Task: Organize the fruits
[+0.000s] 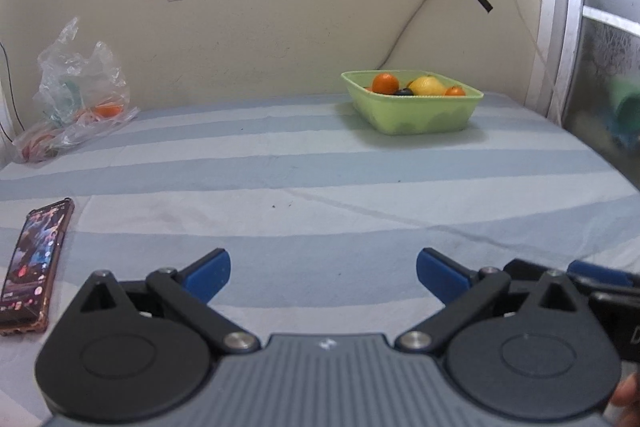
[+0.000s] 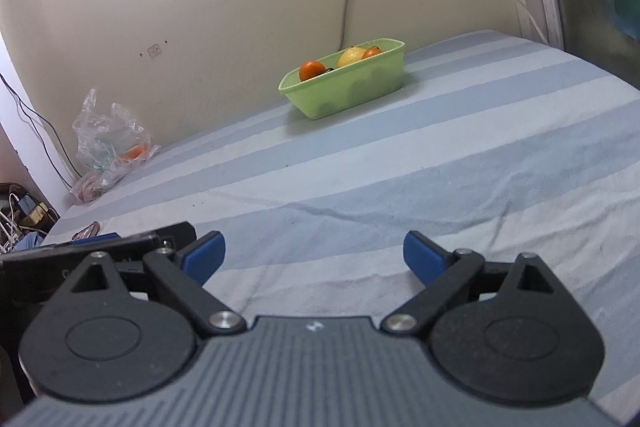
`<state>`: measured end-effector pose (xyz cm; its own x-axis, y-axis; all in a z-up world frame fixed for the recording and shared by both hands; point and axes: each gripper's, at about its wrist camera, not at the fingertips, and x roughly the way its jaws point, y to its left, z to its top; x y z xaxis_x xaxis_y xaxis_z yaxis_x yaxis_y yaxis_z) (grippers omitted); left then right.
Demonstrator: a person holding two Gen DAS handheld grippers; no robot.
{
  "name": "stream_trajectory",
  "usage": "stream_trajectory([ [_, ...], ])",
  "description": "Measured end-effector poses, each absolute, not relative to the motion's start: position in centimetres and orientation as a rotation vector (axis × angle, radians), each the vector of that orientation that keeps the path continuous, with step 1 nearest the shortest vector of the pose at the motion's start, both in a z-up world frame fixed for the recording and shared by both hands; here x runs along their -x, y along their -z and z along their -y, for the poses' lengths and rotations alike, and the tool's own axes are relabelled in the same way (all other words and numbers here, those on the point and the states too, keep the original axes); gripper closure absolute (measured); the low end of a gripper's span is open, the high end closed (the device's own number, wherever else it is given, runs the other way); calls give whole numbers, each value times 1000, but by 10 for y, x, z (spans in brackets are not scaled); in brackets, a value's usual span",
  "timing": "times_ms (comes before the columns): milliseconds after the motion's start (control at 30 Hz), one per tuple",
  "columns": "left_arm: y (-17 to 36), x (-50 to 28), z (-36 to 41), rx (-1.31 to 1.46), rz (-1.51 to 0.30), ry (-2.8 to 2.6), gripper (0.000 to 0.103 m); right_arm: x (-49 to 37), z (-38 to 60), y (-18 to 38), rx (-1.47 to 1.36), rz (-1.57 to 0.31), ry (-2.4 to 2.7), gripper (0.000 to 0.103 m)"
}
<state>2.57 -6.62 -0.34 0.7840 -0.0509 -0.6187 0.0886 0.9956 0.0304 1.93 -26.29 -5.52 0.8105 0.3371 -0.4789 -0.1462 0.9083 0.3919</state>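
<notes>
A light green plastic basket [image 1: 416,115] [image 2: 352,87] stands on the striped bed near the far wall. It holds oranges [image 1: 385,83] [image 2: 312,70], a yellow lemon [image 1: 430,86] [image 2: 351,57] and a dark fruit [image 1: 404,91]. My left gripper [image 1: 323,273] hangs open over the near part of the sheet, nothing between its blue pads. In the right wrist view my right gripper [image 2: 314,257] is also open and empty, far short of the basket. Part of the right gripper shows at the right edge of the left wrist view.
A crumpled clear plastic bag [image 1: 76,99] [image 2: 112,143] with something orange inside lies at the far left by the wall. A phone [image 1: 34,263] with its screen lit rests on the sheet at the near left. Cables run down the wall behind the basket.
</notes>
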Motion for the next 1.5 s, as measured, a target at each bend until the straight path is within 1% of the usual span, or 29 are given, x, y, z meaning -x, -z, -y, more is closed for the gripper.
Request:
stream_trajectory([
  [267, 4, -25, 61, -53, -668, 57, 0, -20, 260, 56, -348, -574, -250, 5],
  [700, 2, -21, 64, -121, -618, 13, 0, -21, 260, 56, -348, -573, -247, 5],
  [967, 8, -19, 68, -181, -622, -11, 0, -21, 260, 57, -354, -577, -240, 5],
  [1500, 14, -23, 60, -161, -662, -26, 0, -23, 260, 59, -363, -585, -237, 5],
])
